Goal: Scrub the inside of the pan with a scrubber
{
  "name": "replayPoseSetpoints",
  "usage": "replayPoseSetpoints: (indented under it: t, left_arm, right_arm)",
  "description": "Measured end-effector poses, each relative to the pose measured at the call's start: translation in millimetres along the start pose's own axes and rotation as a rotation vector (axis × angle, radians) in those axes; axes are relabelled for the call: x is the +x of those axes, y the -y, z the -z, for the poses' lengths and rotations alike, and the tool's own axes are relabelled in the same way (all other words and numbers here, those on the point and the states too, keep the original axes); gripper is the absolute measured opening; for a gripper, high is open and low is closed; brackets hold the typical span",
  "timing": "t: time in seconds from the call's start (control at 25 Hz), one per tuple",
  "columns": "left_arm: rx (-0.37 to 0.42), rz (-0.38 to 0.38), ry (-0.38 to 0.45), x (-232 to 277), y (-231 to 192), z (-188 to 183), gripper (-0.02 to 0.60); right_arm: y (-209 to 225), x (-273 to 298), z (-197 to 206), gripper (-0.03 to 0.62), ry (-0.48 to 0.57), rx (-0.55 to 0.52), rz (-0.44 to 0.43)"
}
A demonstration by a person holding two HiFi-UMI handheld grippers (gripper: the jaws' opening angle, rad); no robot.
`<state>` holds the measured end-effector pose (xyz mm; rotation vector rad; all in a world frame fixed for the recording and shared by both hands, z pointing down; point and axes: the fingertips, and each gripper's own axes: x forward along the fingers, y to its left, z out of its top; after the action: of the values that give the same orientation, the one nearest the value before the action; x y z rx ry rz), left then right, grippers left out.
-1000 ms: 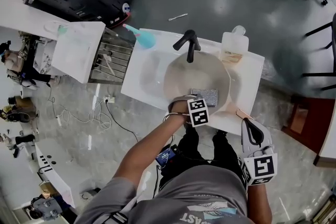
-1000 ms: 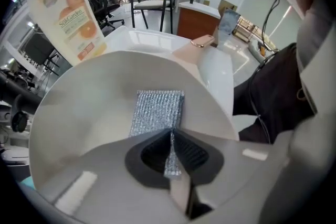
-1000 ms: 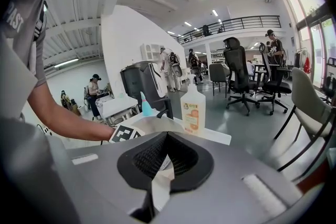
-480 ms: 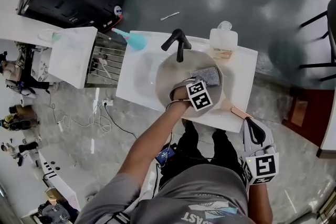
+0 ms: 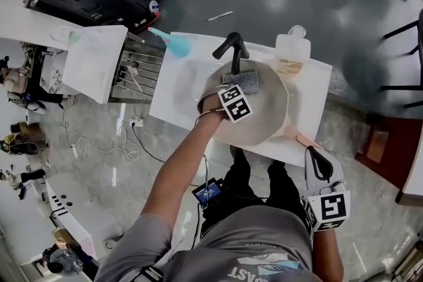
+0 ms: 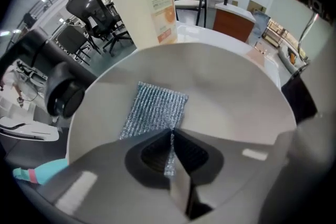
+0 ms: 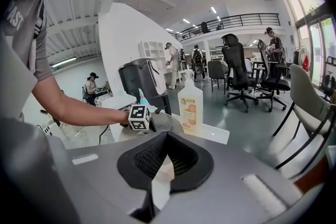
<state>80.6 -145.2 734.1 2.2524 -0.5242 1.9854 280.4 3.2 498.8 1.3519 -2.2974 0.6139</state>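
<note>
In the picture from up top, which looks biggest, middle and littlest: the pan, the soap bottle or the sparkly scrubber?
1. pan: biggest by far.
2. soap bottle: middle.
3. scrubber: littlest, but close to the bottle, and one edge of it is hidden.

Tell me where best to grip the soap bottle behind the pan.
Grip the soap bottle across its body below the cap, coming from the right. It stands upright at the counter's far edge, and the faucet and pan probably crowd its left and near sides.
</note>
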Motion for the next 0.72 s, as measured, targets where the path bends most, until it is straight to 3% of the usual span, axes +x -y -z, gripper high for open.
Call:
replayPoseSetpoints:
  t: [0.24, 0.72]
  left_arm:
    - [0.074, 0.046, -0.049, -7, 26, 28, 0.015]
    - [0.165, 0.262, -0.016, -16, 127, 22, 0.015]
  right_arm:
    - [-20, 11, -7, 0.002, 0.002, -0.024, -0.033]
    - [-35, 14, -8, 0.002, 0.004, -0.031, -0.041]
